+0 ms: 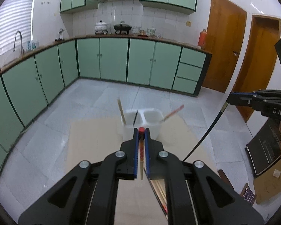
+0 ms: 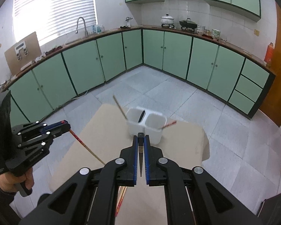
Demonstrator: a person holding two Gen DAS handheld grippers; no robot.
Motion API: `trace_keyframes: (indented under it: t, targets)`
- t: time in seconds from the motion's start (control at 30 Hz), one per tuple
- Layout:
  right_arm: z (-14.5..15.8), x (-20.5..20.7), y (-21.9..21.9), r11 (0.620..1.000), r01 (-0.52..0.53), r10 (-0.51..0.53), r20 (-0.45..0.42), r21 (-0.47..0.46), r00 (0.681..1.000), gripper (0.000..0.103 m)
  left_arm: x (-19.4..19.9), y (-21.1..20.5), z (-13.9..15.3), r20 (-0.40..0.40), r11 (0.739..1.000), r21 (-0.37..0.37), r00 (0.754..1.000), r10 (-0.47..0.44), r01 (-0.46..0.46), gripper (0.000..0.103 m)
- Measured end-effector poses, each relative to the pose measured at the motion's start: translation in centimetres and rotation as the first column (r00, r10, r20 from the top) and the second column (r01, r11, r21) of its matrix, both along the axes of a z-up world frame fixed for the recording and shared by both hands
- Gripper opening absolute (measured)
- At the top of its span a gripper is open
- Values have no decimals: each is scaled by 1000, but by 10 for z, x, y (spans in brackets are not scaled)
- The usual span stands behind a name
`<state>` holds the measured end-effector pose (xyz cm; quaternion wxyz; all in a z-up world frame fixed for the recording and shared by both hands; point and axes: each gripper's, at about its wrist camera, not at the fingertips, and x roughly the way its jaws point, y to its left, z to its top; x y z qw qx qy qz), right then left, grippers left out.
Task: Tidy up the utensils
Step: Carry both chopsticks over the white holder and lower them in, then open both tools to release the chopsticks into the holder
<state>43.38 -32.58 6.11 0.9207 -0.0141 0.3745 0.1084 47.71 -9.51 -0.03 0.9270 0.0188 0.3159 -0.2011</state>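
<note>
My left gripper [image 1: 141,130] is shut on a red-tipped wooden chopstick [image 1: 141,155], held in the air short of the white two-compartment holder [image 1: 155,125]. My right gripper [image 2: 140,136] is shut on a black chopstick [image 2: 140,157], also just short of the holder [image 2: 155,129]. The holder's left compartment has a pale wooden chopstick [image 2: 119,107] and a black one [image 2: 141,116]; its right compartment has a red one [image 2: 168,124]. Each view shows the other gripper off to the side: the right gripper [image 1: 231,95], and the left gripper [image 2: 66,124] with its chopstick [image 2: 86,147].
The holder stands near the far edge of a beige table [image 2: 106,131]. Several loose chopsticks [image 1: 160,187] lie on the table under the grippers. Green kitchen cabinets [image 1: 112,60] ring a tiled floor. A dark flat box [image 1: 264,150] lies on the floor at right.
</note>
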Motion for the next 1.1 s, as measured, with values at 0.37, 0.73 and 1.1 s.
trace_keyframes:
  t: [0.37, 0.73, 1.1]
  targets:
    - [42, 66, 6, 999, 49, -50, 40, 19, 998, 6, 58, -34, 53, 85, 999, -16, 996, 35, -34, 5]
    - [20, 140, -4, 993, 111, -113, 63, 30, 992, 6, 128, -59, 38, 144, 997, -16, 987, 77, -76, 5]
    - [-84, 179, -20, 991, 133, -131, -83, 30, 988, 7, 169, -54, -47, 20, 995, 34, 996, 92, -93, 7]
